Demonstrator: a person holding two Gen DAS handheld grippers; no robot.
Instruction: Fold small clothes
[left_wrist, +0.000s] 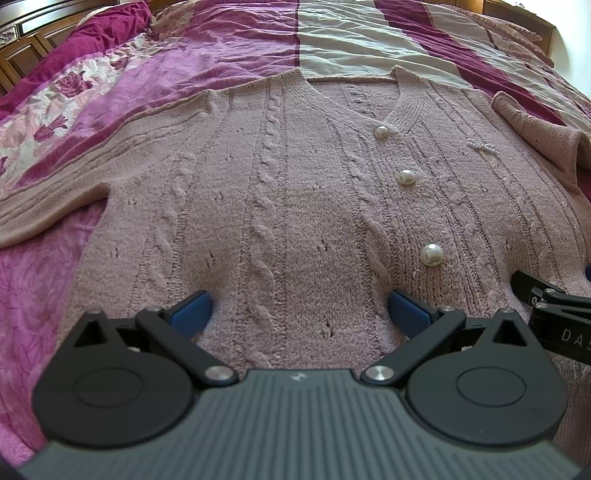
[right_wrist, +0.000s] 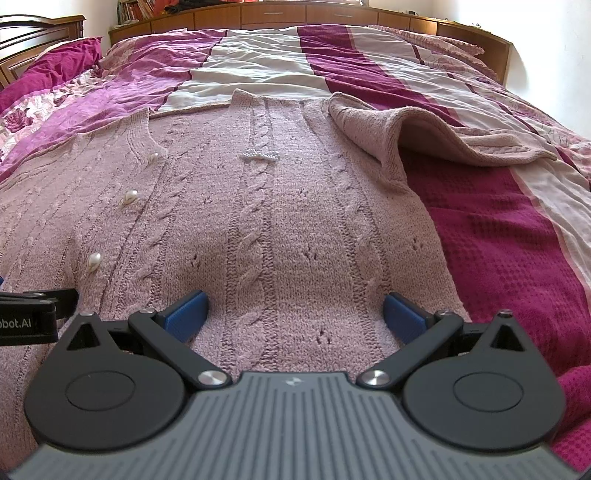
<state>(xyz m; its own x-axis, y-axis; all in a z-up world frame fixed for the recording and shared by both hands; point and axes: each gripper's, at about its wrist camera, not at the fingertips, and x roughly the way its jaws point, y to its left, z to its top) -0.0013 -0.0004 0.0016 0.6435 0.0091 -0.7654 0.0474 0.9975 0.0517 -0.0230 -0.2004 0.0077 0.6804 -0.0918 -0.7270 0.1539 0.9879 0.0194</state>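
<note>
A dusty-pink cable-knit cardigan (left_wrist: 295, 192) with pearl buttons (left_wrist: 431, 254) lies face up on the bed, neck away from me. It also fills the right wrist view (right_wrist: 266, 221). Its left sleeve (left_wrist: 55, 184) stretches out flat to the left. Its right sleeve (right_wrist: 388, 129) is folded over and rumpled at the right shoulder. My left gripper (left_wrist: 299, 314) is open, its blue pads resting on the knit near the hem. My right gripper (right_wrist: 295, 314) is open, its pads also on the knit near the hem, close to the cardigan's right edge.
The bed is covered by a quilt striped in magenta, cream and floral pink (right_wrist: 498, 240). A wooden headboard with shelves (right_wrist: 332, 14) runs along the far end. The right gripper's body shows at the left wrist view's right edge (left_wrist: 554, 317).
</note>
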